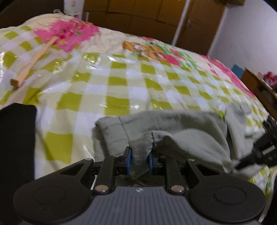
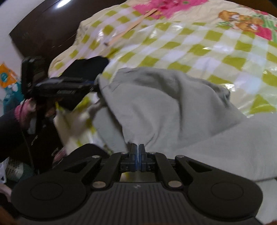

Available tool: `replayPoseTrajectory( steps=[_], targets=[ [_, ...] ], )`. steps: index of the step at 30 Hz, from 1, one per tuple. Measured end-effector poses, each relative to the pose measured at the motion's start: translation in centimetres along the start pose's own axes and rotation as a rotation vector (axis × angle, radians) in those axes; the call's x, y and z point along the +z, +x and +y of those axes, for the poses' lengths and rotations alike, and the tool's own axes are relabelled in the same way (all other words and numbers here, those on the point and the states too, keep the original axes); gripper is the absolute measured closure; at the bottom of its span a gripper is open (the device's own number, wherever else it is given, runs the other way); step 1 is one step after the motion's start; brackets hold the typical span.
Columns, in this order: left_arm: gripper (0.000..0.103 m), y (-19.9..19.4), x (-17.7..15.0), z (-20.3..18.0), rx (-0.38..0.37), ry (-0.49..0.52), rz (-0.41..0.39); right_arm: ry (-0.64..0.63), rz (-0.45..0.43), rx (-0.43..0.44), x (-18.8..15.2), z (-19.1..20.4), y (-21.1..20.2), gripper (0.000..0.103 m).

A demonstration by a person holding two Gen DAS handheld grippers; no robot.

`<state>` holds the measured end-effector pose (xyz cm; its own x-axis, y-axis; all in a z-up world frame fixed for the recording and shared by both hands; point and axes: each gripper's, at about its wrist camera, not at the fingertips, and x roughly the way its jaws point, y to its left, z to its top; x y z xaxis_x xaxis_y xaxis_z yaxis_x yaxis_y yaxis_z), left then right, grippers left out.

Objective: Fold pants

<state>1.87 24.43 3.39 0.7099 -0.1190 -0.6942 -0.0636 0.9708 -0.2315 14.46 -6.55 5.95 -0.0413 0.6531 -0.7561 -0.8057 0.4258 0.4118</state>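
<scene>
Grey pants (image 1: 181, 135) lie bunched on a checked green and white bedspread (image 1: 121, 79). My left gripper (image 1: 139, 160) is shut on a fold of the pants, with cloth pinched between its blue pads. In the right wrist view the pants (image 2: 164, 103) spread wide ahead, and my right gripper (image 2: 138, 154) is shut on their near edge, pads almost together. The left gripper (image 2: 94, 83) shows there too, held by a hand at the left, clamped on the pants' far corner. The right gripper's black body shows at the right edge of the left wrist view.
A wooden stick (image 1: 32, 64) lies on the bedspread at the far left. A black cloth (image 1: 17, 138) sits at the left edge of the bed. Brown wardrobe doors (image 1: 138, 15) stand behind the bed. Clutter lies on the floor to the left (image 2: 8, 77).
</scene>
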Motion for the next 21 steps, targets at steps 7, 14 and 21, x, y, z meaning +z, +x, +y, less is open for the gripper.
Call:
replayPoseTrajectory(
  steps=[7,14,21],
  targets=[
    [0.069,-0.5,-2.2,0.7,0.078,0.081,0.003,-0.092,0.047,-0.065,-1.7,3.1,2.5,0.1],
    [0.061,-0.1,-5.6,0.1,0.145,0.164,0.069,-0.115,0.127,-0.108,-3.6,2.8,5.0,0.094],
    [0.059,-2.8,-5.7,1.3,0.217,0.097,0.032,-0.131,0.083,-0.117,-4.1,3.7,3.8,0.088]
  ],
)
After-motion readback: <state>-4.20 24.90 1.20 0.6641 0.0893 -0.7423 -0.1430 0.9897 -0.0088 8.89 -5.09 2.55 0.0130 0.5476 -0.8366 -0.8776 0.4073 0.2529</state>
